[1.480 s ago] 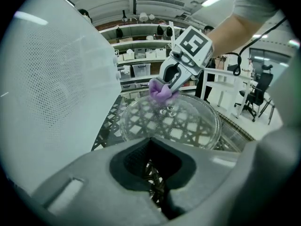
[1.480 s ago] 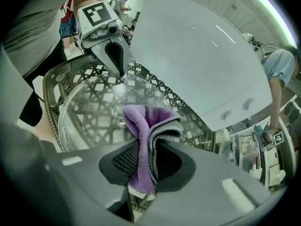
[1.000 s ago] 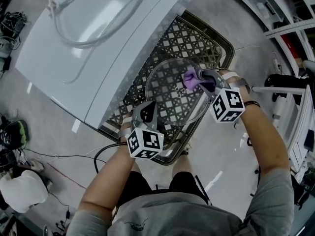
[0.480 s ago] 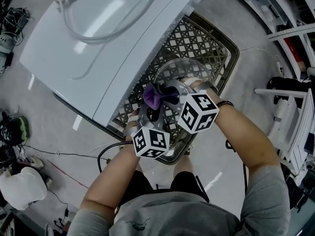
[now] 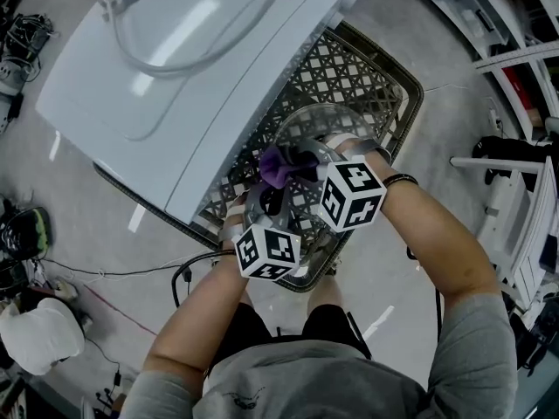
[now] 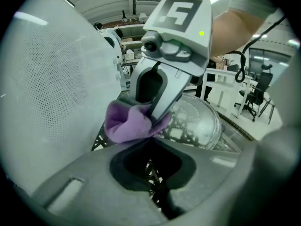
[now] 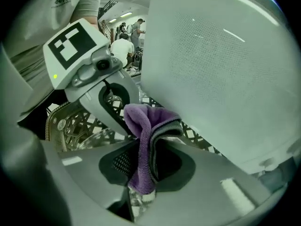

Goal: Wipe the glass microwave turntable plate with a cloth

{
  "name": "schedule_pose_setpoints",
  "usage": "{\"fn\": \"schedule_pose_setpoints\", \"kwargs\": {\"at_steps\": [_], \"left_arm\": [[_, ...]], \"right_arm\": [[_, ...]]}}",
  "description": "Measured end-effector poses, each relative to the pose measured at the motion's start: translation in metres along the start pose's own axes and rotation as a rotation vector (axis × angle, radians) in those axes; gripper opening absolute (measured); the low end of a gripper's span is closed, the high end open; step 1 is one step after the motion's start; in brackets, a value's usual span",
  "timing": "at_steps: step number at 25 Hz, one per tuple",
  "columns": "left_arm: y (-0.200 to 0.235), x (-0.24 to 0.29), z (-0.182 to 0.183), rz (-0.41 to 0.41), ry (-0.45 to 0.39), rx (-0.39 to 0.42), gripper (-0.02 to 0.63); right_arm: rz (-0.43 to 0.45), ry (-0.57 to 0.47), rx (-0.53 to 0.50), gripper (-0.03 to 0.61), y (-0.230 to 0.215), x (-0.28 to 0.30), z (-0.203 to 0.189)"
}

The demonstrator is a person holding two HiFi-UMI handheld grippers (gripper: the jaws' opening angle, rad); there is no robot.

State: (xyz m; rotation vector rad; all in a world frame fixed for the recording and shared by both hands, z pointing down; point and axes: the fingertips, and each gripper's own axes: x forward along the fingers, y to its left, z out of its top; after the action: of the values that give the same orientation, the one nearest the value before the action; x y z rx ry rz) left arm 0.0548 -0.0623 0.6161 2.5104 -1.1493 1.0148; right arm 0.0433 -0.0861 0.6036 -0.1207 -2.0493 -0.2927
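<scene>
The clear glass turntable plate is held over a black lattice basket, its near rim in my left gripper, which is shut on it. My right gripper is shut on a folded purple cloth pressed on the plate's left part, close to the left gripper. In the left gripper view the cloth sits under the right gripper's fingers, with the plate behind. The right gripper view shows the cloth bunched between its jaws and the plate below left.
The black lattice basket stands on the floor beside a large white appliance, which lies right next to the cloth. Cables run over the floor at left. White shelving stands at right.
Over the last second my right gripper carried the cloth leftward across the plate, from its right side to its left. Both grippers have barely moved in the last half second.
</scene>
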Motion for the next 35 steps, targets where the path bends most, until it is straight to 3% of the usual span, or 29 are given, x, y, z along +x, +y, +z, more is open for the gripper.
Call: {"fn": "schedule_pose_setpoints", "kwargs": {"at_steps": [11,16,23,30,35], "left_arm": [[0.0,0.0,-0.001,-0.002,0.002,-0.004,0.002],[0.0,-0.001,-0.001,-0.004,0.002,-0.004,0.002],[0.0,0.0,0.001,-0.009,0.001,-0.01,0.002],[0.0,0.0,0.001,-0.015,0.0,-0.014,0.002],[0.0,0.001,0.001,-0.014,0.001,-0.011,0.002]], "right_arm": [[-0.056,0.247,0.072,0.092,0.009,-0.071,-0.131],[-0.073,0.3,0.095,0.092,0.013,-0.087,-0.157],[-0.092,0.281,0.08,0.094,0.009,-0.087,-0.146],[-0.033,0.044,0.019,0.094,0.034,-0.042,-0.038],[-0.002,0.024,-0.035,0.094,0.038,-0.014,-0.008]]}}
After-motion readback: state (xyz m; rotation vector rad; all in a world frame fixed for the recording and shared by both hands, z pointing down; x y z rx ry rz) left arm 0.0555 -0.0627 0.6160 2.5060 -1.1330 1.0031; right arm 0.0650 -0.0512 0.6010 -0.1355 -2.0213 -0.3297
